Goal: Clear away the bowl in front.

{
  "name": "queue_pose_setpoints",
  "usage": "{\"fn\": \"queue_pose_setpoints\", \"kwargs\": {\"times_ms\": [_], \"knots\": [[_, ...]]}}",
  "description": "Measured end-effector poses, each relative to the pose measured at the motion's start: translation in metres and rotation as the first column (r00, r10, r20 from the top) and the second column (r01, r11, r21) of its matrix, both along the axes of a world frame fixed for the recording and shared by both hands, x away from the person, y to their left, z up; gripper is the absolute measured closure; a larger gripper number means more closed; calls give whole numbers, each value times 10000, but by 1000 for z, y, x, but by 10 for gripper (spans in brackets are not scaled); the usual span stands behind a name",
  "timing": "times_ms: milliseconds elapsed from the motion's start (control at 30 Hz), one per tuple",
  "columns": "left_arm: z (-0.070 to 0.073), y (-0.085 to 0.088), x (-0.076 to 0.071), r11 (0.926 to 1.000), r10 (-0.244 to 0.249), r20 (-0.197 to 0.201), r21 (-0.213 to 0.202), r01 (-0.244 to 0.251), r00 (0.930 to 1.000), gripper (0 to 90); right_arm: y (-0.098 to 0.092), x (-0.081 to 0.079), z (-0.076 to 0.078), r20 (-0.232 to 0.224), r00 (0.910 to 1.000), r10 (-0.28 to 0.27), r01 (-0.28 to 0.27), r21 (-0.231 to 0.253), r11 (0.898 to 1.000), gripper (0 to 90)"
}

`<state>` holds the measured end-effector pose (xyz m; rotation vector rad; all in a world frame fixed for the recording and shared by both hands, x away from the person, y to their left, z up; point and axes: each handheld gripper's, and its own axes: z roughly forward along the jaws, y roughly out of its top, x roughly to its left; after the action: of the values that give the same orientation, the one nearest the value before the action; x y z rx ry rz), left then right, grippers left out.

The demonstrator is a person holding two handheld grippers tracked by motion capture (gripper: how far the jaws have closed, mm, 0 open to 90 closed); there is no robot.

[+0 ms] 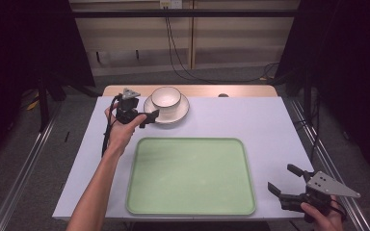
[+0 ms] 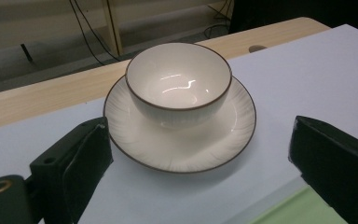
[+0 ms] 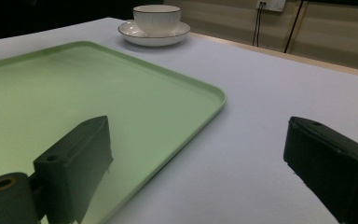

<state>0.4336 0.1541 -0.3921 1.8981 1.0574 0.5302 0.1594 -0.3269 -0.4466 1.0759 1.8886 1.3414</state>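
From above, my left tongs (image 1: 149, 118) hang open just beside the bowl (image 1: 166, 97) on its saucer (image 1: 183, 113); the tray (image 1: 190, 175) is bare. Left gripper view: nothing gripped yet. Right gripper view: right tongs (image 3: 196, 163) open, probably idle.

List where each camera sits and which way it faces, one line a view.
High view: above the person's side, looking forward and down on the table, tray, both forearms and grippers.
Left gripper view: on the left gripper, facing the bowl on its saucer; its open jaws show.
Right gripper view: on the right gripper, low, looking across the tray; open jaws show.
Shared: bowl and saucer appear in all three.
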Motion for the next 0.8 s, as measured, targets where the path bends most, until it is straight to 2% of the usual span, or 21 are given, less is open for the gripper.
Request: {"fn": "queue_pose_setpoints", "kwargs": {"times_ms": [167, 200, 267, 300, 433, 500, 533, 567, 600, 633, 700, 733, 800], "knots": [[-1, -2, 11, 9999, 118, -81, 9, -118, 9999, 58, 0, 0, 0, -10, 10000, 17, -17, 16, 10000, 73], [-1, -2, 17, 9995, 253, -164, -177, -256, 9995, 53, 0, 0, 0, -27, 10000, 54, -54, 18, 10000, 73], [-1, -2, 20, 9993, 315, -237, -193, -320, 9992, 57, 0, 0, 0, -15, 10000, 37, -37, 27, 10000, 73], [0, -4, 25, 9990, 431, -417, -96, -435, 9982, 53, 0, 0, 0, -32, 10000, 30, -30, 35, 10000, 73], [1, -7, 33, 9992, 394, -444, 137, -388, 9982, 62, -1, 1, -1, -24, 10000, 67, -67, 3, 10000, 73], [1, -9, 38, 9994, 333, -540, 93, -328, 9980, 72, -1, 1, -1, -10, 10000, 73, -73, 24, 10000, 74], [1, -9, 38, 9994, 333, -540, 93, -328, 9980, 111, -1, 1, -1, -10, 10000, 73, -73, 24, 10000, 74], [2, -10, 42, 9993, 374, -544, 65, -371, 9978, 111, -1, 1, -1, -43, 10000, 72, -72, 49, 10000, 74], [2, -11, 47, 9980, 625, -610, 12, -625, 9962, 138, -1, 0, -1, -53, 9999, 87, -86, 38, 10000, 73], [2, -11, 47, 9980, 625, -610, 12, -625, 9962, 129, -1, 0, -1, -53, 9999, 87, -86, 38, 10000, 73], [2, -11, 52, 9983, 578, -635, 42, -576, 9963, 139, -1, 1, -2, -82, 9999, 144, -143, 51, 9999, 74], [0, -12, 57, 9978, 667, -489, 67, -664, 9966, 141, -1, 0, -2, -46, 9998, 182, -182, 13, 9998, 73], [-4, -12, 63, 9971, 736, -640, 218, -723, 9952, 153, -1, 0, -2, -58, 9997, 223, -222, 32, 9997, 74]]}}
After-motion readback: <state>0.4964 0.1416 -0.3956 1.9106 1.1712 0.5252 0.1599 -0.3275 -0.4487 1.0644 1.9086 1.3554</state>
